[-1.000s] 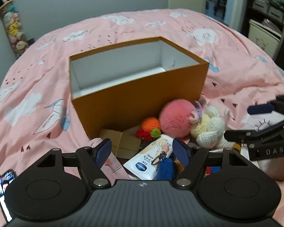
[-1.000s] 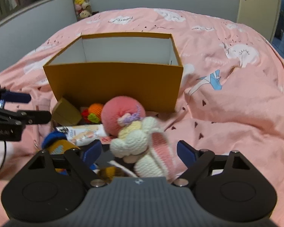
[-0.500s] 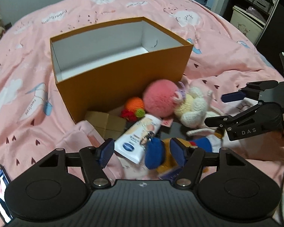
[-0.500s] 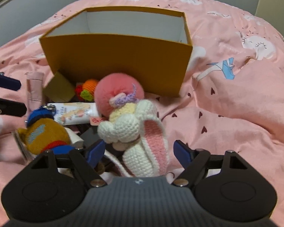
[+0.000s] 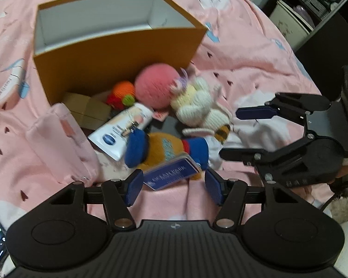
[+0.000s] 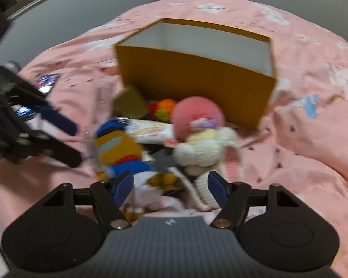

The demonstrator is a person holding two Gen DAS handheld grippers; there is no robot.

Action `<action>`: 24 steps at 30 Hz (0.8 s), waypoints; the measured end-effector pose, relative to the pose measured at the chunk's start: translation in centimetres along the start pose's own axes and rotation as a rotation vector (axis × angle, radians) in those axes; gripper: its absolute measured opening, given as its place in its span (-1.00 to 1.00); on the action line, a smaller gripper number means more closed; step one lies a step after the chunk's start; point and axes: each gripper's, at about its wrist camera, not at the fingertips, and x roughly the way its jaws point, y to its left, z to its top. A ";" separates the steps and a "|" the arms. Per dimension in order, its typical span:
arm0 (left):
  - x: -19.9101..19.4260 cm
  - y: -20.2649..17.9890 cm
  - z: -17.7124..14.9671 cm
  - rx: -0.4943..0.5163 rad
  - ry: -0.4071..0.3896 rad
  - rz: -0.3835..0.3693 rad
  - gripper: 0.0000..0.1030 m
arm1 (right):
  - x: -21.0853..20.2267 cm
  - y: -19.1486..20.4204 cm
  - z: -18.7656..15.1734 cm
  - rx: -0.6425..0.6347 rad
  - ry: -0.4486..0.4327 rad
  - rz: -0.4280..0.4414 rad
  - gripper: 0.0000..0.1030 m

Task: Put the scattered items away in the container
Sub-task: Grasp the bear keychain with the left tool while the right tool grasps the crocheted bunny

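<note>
An open orange box (image 5: 118, 51) with a white inside stands on the pink bed; it also shows in the right wrist view (image 6: 197, 74). In front of it lies a pile: a pink ball (image 5: 156, 88), a white crochet bunny (image 5: 197, 108), an orange and blue plush (image 5: 164, 148), a white tube (image 5: 120, 129), a small orange toy (image 5: 123, 92), a brown carton (image 5: 88, 111) and a blue card (image 5: 171, 176). My left gripper (image 5: 174, 186) is open just short of the blue card. My right gripper (image 6: 170, 188) is open over the plush and the bunny (image 6: 206, 148).
A pink pouch (image 5: 62, 139) lies left of the pile. A phone (image 6: 46, 83) lies on the bedspread at the left. Shelves and a bin (image 5: 292, 20) stand beyond the bed at the right. The right gripper shows in the left wrist view (image 5: 243, 134).
Both grippers have moved down and closer to the pile. The left one has drawn back so the blue card now shows between its fingers. Both stay open.
</note>
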 end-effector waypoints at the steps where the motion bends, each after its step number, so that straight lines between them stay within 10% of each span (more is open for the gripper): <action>1: 0.2 0.0 0.0 -0.001 0.004 -0.005 0.19 | -0.1 0.5 0.0 -0.024 -0.003 0.016 0.42; 6: 1.2 0.2 -0.1 0.003 0.000 -0.019 -0.17 | 1.2 2.4 0.3 -0.129 0.023 0.034 0.42; 24: 0.6 0.4 0.0 0.032 -0.114 0.023 -0.20 | 6.1 4.4 1.6 -0.251 0.053 0.025 0.16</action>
